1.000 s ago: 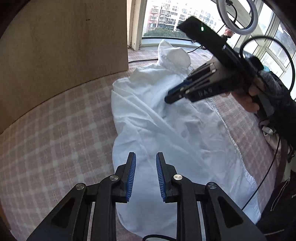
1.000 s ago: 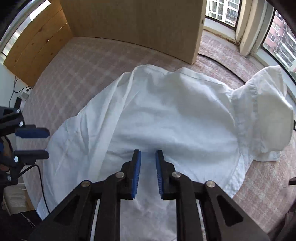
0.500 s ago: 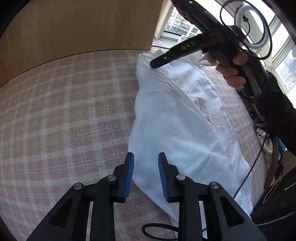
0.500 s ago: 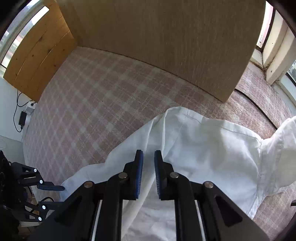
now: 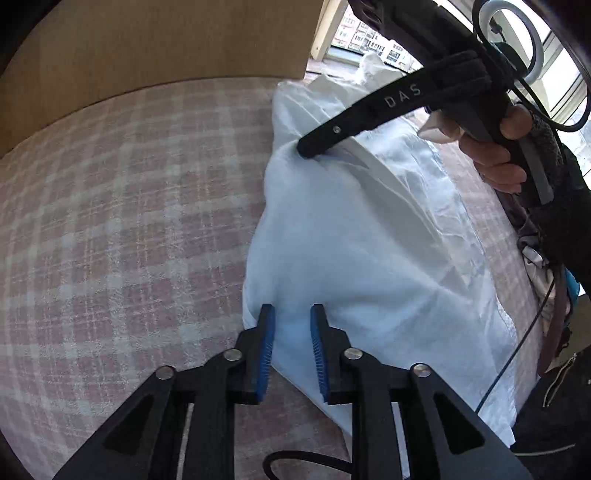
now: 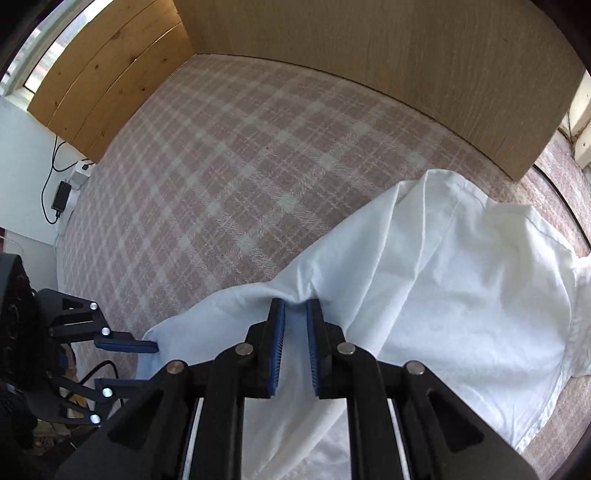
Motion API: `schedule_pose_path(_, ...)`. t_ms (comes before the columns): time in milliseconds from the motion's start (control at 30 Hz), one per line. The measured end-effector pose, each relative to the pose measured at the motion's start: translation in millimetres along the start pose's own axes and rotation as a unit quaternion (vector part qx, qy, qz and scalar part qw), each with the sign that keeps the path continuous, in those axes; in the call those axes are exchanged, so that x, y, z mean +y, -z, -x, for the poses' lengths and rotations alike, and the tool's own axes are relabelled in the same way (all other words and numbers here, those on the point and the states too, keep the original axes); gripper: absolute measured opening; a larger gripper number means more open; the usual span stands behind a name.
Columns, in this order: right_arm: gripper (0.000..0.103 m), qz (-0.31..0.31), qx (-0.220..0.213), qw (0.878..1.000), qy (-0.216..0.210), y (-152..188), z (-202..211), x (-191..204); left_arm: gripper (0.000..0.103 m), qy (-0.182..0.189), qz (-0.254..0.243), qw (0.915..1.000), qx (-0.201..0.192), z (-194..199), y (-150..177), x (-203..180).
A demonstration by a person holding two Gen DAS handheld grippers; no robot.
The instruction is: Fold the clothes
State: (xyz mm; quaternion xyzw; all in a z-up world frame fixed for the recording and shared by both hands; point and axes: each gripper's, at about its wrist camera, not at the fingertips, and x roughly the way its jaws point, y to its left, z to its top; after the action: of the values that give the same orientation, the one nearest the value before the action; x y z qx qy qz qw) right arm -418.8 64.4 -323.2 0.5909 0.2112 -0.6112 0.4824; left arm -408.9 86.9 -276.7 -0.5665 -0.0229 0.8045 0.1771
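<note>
A white shirt (image 5: pixel 369 240) lies spread on a pink plaid bed cover (image 5: pixel 129 221). In the left wrist view my left gripper (image 5: pixel 291 332) straddles the shirt's near left edge. Its jaws are closing, cloth lies between the blue pads, and a gap still shows. The right wrist view shows my right gripper (image 6: pixel 295 310) shut on a bunched pinch of the shirt (image 6: pixel 443 295) at its edge. The left gripper (image 6: pixel 147 363) appears at lower left there, by the shirt's corner. A hand holds the right gripper (image 5: pixel 310 149), tip down on the cloth.
A tall wooden board (image 6: pixel 369 55) walls the far side of the bed, with wood panelling (image 6: pixel 103 92) to its left. Windows (image 5: pixel 369 33) and a ring light (image 5: pixel 513 37) stand beyond the shirt. Cables and a plug (image 6: pixel 61 195) hang past the bed's left edge.
Both grippers moved from over the middle of the shirt to its edge by the bare plaid cover. The right gripper's tips came down and cloth bunched between them. The left jaws narrowed.
</note>
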Motion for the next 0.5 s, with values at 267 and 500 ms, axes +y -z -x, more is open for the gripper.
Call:
schedule_pose_path(267,0.018,-0.041,-0.086,0.995,-0.03,79,132,-4,0.014,-0.031,0.039,0.9968,-0.063,98,46,-3)
schedule_pose_path(500,0.023,-0.073,-0.121,0.988,-0.06,196,226,-21,0.014,-0.028,0.023,0.9977,-0.057,132,105,-29)
